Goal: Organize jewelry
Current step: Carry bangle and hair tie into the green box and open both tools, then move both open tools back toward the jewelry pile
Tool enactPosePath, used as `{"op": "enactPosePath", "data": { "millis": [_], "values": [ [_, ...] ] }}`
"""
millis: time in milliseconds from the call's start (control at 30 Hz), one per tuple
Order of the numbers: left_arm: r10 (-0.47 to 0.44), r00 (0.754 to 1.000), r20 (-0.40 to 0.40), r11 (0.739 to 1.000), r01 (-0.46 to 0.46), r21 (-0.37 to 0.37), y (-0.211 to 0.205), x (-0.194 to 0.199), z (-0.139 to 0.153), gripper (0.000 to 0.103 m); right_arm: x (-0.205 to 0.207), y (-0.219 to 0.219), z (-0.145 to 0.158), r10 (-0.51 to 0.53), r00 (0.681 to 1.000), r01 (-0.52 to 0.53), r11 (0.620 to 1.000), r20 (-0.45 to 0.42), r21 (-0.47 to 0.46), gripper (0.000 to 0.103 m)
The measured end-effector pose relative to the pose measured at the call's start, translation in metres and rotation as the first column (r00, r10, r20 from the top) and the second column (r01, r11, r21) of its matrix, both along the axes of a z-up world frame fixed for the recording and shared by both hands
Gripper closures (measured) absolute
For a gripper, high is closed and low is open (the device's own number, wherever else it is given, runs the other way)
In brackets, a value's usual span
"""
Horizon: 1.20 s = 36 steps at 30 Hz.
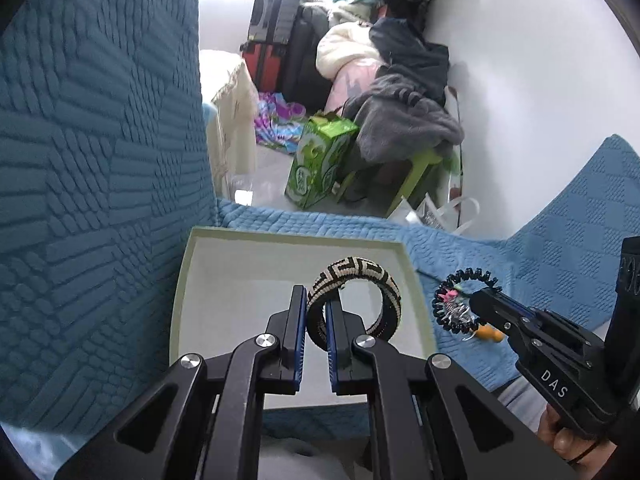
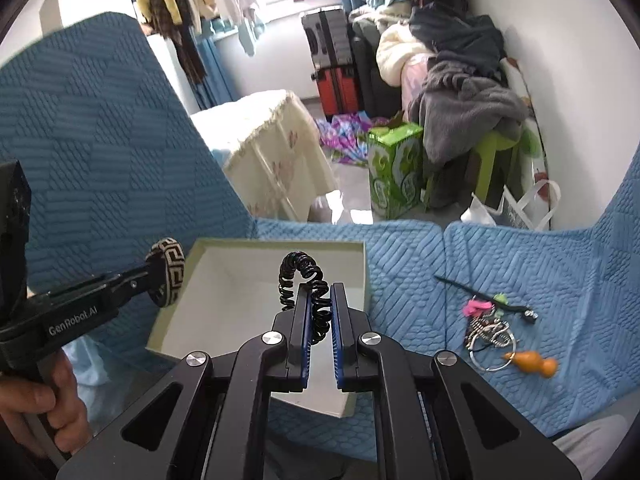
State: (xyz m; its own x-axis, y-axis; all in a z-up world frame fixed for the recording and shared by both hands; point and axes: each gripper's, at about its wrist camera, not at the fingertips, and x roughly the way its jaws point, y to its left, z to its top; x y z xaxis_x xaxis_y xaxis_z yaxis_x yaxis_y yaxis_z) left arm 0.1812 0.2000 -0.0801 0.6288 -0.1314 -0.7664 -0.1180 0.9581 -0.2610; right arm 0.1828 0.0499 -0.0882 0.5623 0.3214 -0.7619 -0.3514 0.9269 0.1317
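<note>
My left gripper (image 1: 316, 300) is shut on a black-and-cream patterned bangle (image 1: 360, 270) and holds it above the open pale green box (image 1: 296, 236). The bangle also shows in the right wrist view (image 2: 168, 270), at the box's left edge (image 2: 176, 292). My right gripper (image 2: 320, 294) is shut on a black coiled bracelet (image 2: 300, 268) above the box's right part. That bracelet shows in the left wrist view (image 1: 472, 274), right of the box, held by my right gripper (image 1: 478, 300). A small pile of loose jewelry (image 2: 488, 328) lies on the blue cover.
A blue quilted sofa cover (image 2: 540, 264) lies under the box, with a backrest (image 1: 92, 160) at left. An orange gourd charm (image 2: 532, 362) and a black stick (image 2: 480, 296) lie by the pile. A green carton (image 2: 394, 168), suitcases and clothes stand on the floor beyond.
</note>
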Motion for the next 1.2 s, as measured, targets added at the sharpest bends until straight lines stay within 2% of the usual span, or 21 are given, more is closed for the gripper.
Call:
{"op": "enactPosePath", "data": {
  "millis": [267,433,567,733,767,933,967,1000,1067,1200],
  "values": [
    [-0.041,0.996,-0.081,0.999,0.042,0.003,0.003,0.014,-0.049,0.095,0.006,0.015,-0.048,0.001,0.997,-0.005,0.998,-0.077,-0.056,0.097],
    [-0.033,0.991,-0.128,0.999,0.03,-0.022,0.009,0.017,-0.07,0.095,0.008,0.017,-0.068,0.008,0.992,-0.017,0.997,-0.124,-0.072,0.096],
    [-0.023,0.993,-0.115,0.999,0.019,-0.033,0.011,0.014,-0.067,0.094,0.01,0.016,-0.071,0.004,0.99,-0.013,0.998,-0.141,-0.063,0.096],
    [0.005,0.996,-0.086,1.0,-0.007,-0.02,0.011,0.008,-0.046,0.093,0.01,0.011,-0.052,0.006,0.995,-0.012,0.998,-0.104,-0.057,0.095],
    [0.011,0.997,-0.077,1.0,-0.012,-0.013,0.009,0.007,-0.039,0.093,0.01,0.01,-0.046,0.006,0.996,-0.011,0.998,-0.093,-0.058,0.092],
    [0.044,0.998,-0.046,0.998,-0.042,0.042,0.0,-0.001,-0.01,0.093,0.005,-0.002,-0.018,0.005,0.999,-0.005,1.0,-0.039,-0.022,0.05],
    [0.049,0.998,-0.042,0.998,-0.047,0.05,-0.002,-0.003,-0.005,0.085,0.004,-0.005,-0.012,0.004,1.0,-0.005,1.0,-0.027,-0.015,0.034],
    [0.053,0.998,-0.037,0.997,-0.051,0.054,-0.004,-0.003,-0.001,0.064,0.002,-0.008,-0.005,0.006,1.0,-0.006,1.0,-0.012,-0.006,0.028],
    [0.074,0.997,0.0,0.994,-0.074,0.083,-0.01,-0.011,0.014,0.037,-0.001,-0.013,0.008,0.009,1.0,-0.009,1.0,0.019,0.002,0.028],
    [0.074,0.996,0.059,0.992,-0.08,0.102,-0.023,-0.023,0.042,0.035,-0.01,-0.027,0.036,0.015,0.997,-0.016,1.0,0.078,0.013,0.027]
  ]
}}
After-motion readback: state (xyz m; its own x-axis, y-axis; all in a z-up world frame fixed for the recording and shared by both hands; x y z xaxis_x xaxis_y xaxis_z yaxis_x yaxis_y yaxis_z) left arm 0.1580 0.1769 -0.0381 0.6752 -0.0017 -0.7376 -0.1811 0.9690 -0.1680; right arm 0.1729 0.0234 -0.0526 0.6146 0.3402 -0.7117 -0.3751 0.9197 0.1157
